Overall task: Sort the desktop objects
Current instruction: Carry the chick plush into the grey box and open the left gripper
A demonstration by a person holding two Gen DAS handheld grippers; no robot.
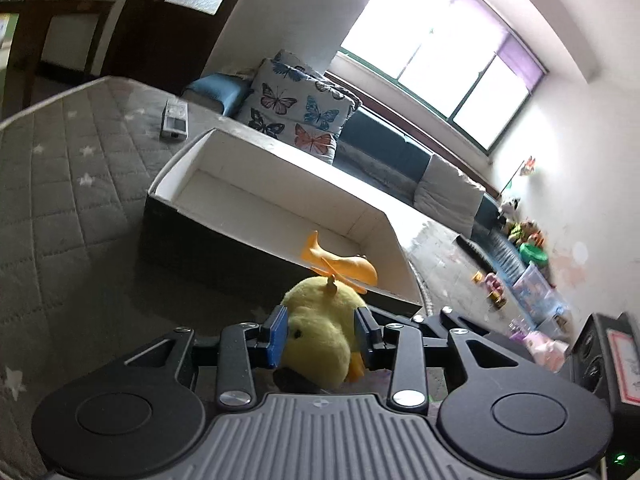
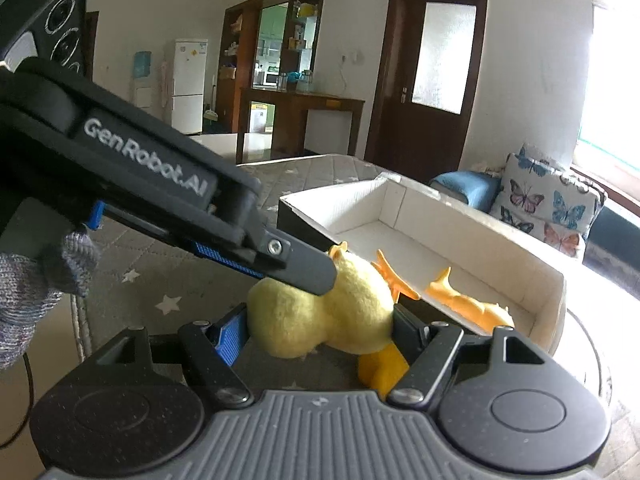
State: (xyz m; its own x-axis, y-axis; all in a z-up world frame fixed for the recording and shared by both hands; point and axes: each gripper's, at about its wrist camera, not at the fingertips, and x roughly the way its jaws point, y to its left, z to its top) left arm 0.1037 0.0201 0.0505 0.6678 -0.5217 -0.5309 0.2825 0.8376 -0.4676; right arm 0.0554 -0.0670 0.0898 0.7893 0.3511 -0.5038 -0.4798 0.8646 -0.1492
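Note:
A yellow plush duck with orange feet is held between both grippers, just in front of a white-lined open box. My left gripper is shut on the duck's head. My right gripper is shut on the duck's body. The left gripper's finger crosses over the duck in the right wrist view. An orange toy plane lies inside the box at its near corner and also shows in the right wrist view.
The box stands on a grey quilted star-pattern mat. A small white device lies on the mat behind the box. A butterfly cushion and sofa lie beyond. A black speaker stands to the right.

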